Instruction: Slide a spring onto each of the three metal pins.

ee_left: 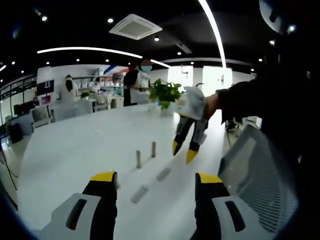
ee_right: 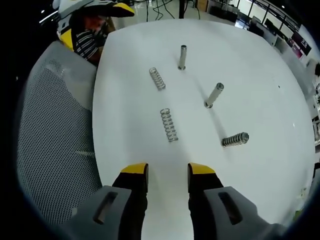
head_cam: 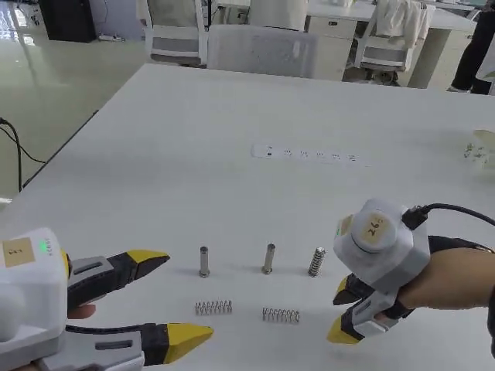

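1. Jaws, head view: the left gripper (head_cam: 174, 297) is held wide open and empty at the near left. The right gripper (head_cam: 340, 311) is parted less widely, also empty, just right of the pin row.
2. Head view, work: three pins are stood upright in a row on the table (head_cam: 232, 139). The right pin (head_cam: 317, 261) is already sleeved by a spring. The left pin (head_cam: 204, 261) and middle pin (head_cam: 268, 259) are bare. The left spring (head_cam: 213, 308) and right spring (head_cam: 281, 314) are laid flat just in front, one before each bare pin, so the carry is judged short.
3. Left gripper view: the jaws are spread wide with nothing between them. Both bare pins and both loose springs are seen ahead. The right gripper hangs beyond them, tips down.
4. Right gripper view: the jaws are partly open and nothing is gripped. The right spring lies ahead, nearly in line with the gap, so it is judged the likely next pick. The narrower opening suits so thin a part. One pin of three is judged done.
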A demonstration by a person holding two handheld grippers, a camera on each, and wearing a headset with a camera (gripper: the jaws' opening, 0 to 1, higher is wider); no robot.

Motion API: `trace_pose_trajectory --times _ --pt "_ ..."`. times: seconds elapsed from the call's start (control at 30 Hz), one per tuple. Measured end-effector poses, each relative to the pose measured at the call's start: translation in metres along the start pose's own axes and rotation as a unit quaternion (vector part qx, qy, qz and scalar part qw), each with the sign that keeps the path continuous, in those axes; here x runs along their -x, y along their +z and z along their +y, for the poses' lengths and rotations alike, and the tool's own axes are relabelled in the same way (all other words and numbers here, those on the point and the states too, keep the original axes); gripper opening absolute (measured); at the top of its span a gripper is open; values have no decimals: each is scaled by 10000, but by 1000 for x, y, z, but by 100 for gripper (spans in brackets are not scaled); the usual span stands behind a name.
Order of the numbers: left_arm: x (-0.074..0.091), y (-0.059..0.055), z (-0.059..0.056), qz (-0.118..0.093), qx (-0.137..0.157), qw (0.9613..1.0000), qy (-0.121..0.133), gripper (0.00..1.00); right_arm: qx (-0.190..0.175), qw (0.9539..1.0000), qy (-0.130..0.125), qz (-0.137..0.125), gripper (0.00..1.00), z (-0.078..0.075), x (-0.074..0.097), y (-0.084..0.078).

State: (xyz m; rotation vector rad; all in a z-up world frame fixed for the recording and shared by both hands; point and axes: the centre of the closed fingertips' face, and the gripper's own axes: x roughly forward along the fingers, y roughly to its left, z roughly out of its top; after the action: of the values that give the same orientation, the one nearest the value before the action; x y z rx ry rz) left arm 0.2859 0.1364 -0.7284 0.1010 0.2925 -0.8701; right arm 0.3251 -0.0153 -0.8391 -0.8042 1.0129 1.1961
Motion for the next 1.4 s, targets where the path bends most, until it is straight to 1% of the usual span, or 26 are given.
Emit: trace_pose_trajectory --times 0.07,0.2,0.27,0.4,0.5,0.57,0.67,0.87,1.0,1.07,1.13,1.2,1.33,1.4 --pt "1 -2 0 10 13 10000 5 58 100 9999 30 10 30 2 -5 6" --pt "2 -3 -1 10 34 10000 12 58 275 9996 43 46 29 1 -14 16" --pt "2 -4 0 14 42 10000 24 58 292 9995 85 38 28 -1 -18 21" --pt "3 -3 3 -22 68 10000 66 58 399 9991 100 114 25 -7 -24 28" --pt "3 -3 5 -27 87 9999 92 57 481 9986 124 182 22 -8 -28 29" --pt "2 -4 6 -28 100 9999 98 57 529 9982 146 249 21 -9 -32 29" --pt "1 -5 5 -34 129 9999 101 57 644 9973 125 343 19 -9 -35 27" --pt "-2 -7 4 -30 151 9998 99 57 720 9963 178 445 15 -7 -42 23" --pt "-3 -8 3 -20 160 9998 87 56 869 9951 100 458 8 -10 -41 23" --pt "-3 -9 2 -7 154 9999 76 56 880 9950 103 451 8 -10 -41 23" --pt "-4 -10 0 10 147 9999 51 56 931 9947 42 430 8 -11 -41 23" --pt "-5 -11 -1 28 132 9999 32 56 928 9947 71 442 8 -10 -40 23" --pt "-7 -12 -2 58 107 9999 -29 56 875 9952 62 443 8 -11 -31 24" --pt "-8 -13 -3 85 91 9999 -76 56 783 9963 104 352 8 -9 -25 27"
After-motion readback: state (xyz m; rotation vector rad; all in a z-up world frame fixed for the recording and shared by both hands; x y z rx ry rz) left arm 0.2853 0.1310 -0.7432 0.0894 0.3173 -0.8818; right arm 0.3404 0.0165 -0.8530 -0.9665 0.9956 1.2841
